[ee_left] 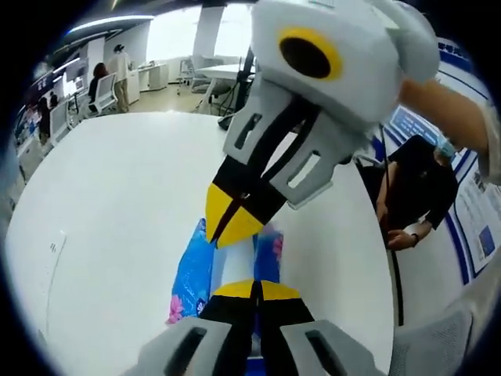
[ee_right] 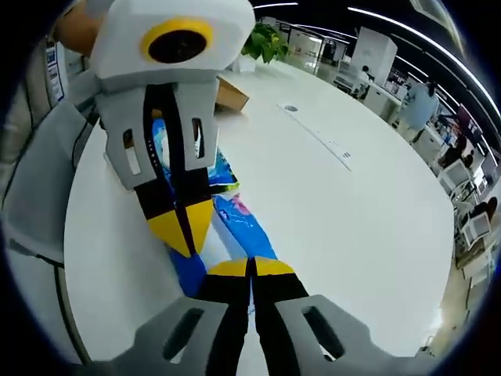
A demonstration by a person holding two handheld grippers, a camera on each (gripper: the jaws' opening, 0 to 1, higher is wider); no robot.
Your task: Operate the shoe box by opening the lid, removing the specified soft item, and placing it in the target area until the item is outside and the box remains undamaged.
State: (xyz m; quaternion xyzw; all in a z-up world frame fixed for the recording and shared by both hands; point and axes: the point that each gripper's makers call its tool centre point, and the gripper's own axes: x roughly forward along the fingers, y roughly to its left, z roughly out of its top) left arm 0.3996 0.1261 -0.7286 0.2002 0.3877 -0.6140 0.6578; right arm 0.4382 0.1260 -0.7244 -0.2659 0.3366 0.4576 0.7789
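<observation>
Evidently the carrying step is in hand: the soft item [ee_left: 192, 274], a blue printed packet, is seen stretched above the white tabletop [ee_left: 102, 204], held at both ends. In the left gripper view the left gripper [ee_left: 254, 291] has its fingers pressed together on the near edge of the packet, while the right gripper [ee_left: 231, 223] is clamped on the far edge. In the right gripper view the same hold is shown from the other side. A brown box [ee_right: 231, 95], judged to be the shoe box, is seen at the far part of the tabletop. A level lowering onto the target area is called for next, then release by both.
</observation>
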